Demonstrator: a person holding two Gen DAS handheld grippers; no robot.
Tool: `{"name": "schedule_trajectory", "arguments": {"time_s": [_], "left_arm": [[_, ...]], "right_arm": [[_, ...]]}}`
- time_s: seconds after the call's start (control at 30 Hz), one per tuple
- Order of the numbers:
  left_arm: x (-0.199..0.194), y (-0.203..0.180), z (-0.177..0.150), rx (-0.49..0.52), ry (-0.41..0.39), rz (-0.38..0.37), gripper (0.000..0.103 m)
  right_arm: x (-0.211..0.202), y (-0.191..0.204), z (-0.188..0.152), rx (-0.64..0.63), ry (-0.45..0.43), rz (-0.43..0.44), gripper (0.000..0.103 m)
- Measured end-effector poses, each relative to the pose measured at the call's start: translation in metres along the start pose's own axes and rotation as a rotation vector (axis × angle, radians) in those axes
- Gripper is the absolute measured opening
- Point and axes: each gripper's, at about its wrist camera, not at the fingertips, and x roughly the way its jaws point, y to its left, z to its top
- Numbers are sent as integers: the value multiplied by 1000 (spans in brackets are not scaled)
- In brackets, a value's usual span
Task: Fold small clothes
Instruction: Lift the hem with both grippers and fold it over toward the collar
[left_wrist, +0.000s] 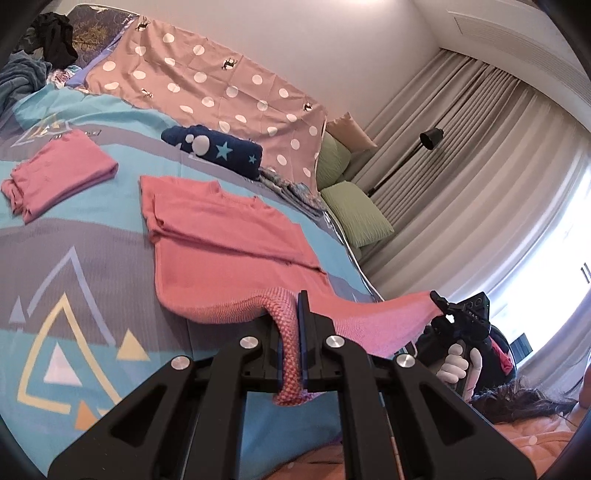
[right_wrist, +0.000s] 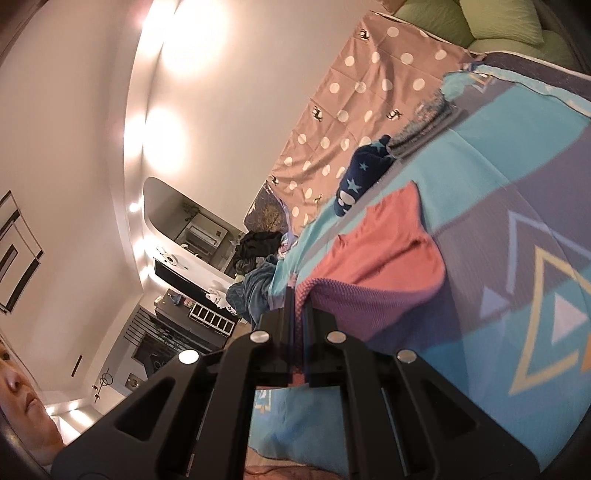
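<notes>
A pink knit top (left_wrist: 229, 236) lies spread on the bed with its sleeves folded in. Its near hem is lifted off the cover. My left gripper (left_wrist: 295, 306) is shut on one hem corner, and the pinched cloth hangs down between the fingers. My right gripper (left_wrist: 441, 304), held by a gloved hand (left_wrist: 458, 369), grips the other hem corner to the right, so the hem stretches between the two. In the right wrist view that gripper (right_wrist: 295, 295) is shut on the pink top (right_wrist: 384, 258), whose lifted edge sags toward the bed.
A folded pink garment (left_wrist: 55, 170) lies at the left. A rolled navy star-print item (left_wrist: 218, 147) sits beyond the top. A polka-dot sheet (left_wrist: 221, 88), green cushions (left_wrist: 354, 214), a floor lamp (left_wrist: 428, 140), curtains and a dark clothes pile (left_wrist: 55, 37) ring the bed cover (left_wrist: 92, 277).
</notes>
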Motion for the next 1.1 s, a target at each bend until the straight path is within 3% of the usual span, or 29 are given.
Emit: {"name": "schedule_trajectory", "arguments": {"time_s": [0.37, 0.67, 1.1], "left_arm": [[23, 12, 39, -3, -26, 8, 7], [58, 29, 91, 10, -1, 48, 7], [156, 95, 170, -65, 73, 100, 7]], "right_arm": [[50, -3, 48, -33, 12, -24, 3], [104, -13, 90, -56, 18, -58, 3], [225, -71, 159, -3, 110, -224, 3]]}}
